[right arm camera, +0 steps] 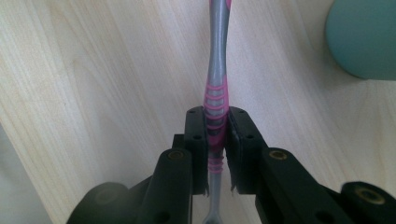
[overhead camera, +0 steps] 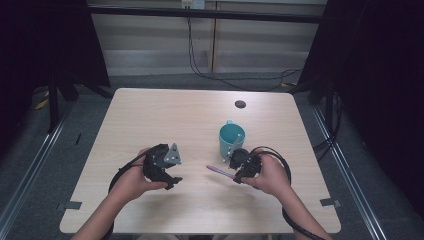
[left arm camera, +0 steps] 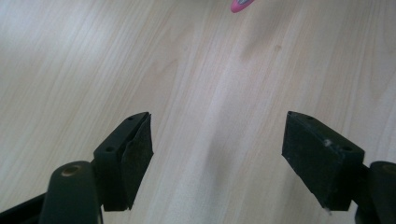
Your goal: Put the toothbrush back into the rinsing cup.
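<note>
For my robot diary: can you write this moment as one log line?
left hand-held gripper: open, empty | right hand-held gripper: shut on toothbrush | teal cup: upright on table, beside right hand-held gripper

Nothing readable from where I'm sitting, honestly. I checked the pink and grey toothbrush (right arm camera: pixel 215 105) handle up close in the right gripper view and it's just ribbed grip, no brand. The teal mug (overhead camera: pixel 231 138) is plain on every side I can see, and the wooden table (overhead camera: pixel 165 117) has no stickers or markings
</note>
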A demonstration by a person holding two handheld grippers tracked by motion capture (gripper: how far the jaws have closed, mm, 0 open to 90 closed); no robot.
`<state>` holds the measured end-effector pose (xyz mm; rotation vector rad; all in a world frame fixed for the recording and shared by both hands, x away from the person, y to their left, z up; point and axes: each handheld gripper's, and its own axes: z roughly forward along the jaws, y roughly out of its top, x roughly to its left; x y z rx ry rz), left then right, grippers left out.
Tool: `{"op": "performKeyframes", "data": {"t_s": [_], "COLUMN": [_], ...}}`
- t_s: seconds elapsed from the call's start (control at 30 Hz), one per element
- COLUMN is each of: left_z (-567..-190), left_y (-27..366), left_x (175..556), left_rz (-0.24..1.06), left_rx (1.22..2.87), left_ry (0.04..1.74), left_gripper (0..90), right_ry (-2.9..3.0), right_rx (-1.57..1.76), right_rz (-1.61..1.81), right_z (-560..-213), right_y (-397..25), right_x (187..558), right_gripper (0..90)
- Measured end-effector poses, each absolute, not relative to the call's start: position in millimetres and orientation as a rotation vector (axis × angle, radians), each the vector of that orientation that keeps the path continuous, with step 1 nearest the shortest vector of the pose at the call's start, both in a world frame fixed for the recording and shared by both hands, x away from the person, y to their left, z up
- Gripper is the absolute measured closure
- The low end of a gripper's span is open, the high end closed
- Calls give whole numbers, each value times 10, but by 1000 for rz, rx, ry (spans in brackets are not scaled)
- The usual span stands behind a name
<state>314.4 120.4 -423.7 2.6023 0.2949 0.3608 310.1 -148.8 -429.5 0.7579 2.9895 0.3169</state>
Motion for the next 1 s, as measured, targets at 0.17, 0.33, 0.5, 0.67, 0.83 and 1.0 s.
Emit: {"op": "performKeyframes", "data": {"t_s": [0.17,0.33,0.5,0.67,0.83,1.0], "left_z": [-4209,-4176,-4169,-4166,-4166,-4151], "left_y": [1140,1084,1053,999,927,872], "left_x": [3140,3141,3147,3136,3111,3104], "left_rz": [373,385,389,396,403,414], "left_rx": [2608,2609,2615,2633,2650,2659], "left_ry": [267,227,213,169,118,83], "left_gripper": [252,257,271,292,317,328], "right_ry": [2993,3001,3010,3007,3009,3010], "right_rx": [757,749,735,724,715,716], "right_rz": [325,336,339,352,351,364], "right_z": [-4278,-4275,-4299,-4290,-4256,-4238], "right_y": [-1452,-1415,-1393,-1374,-1344,-1327], "right_x": [3103,3109,3122,3131,3121,3133], "right_gripper": [801,801,801,801,801,801]}}
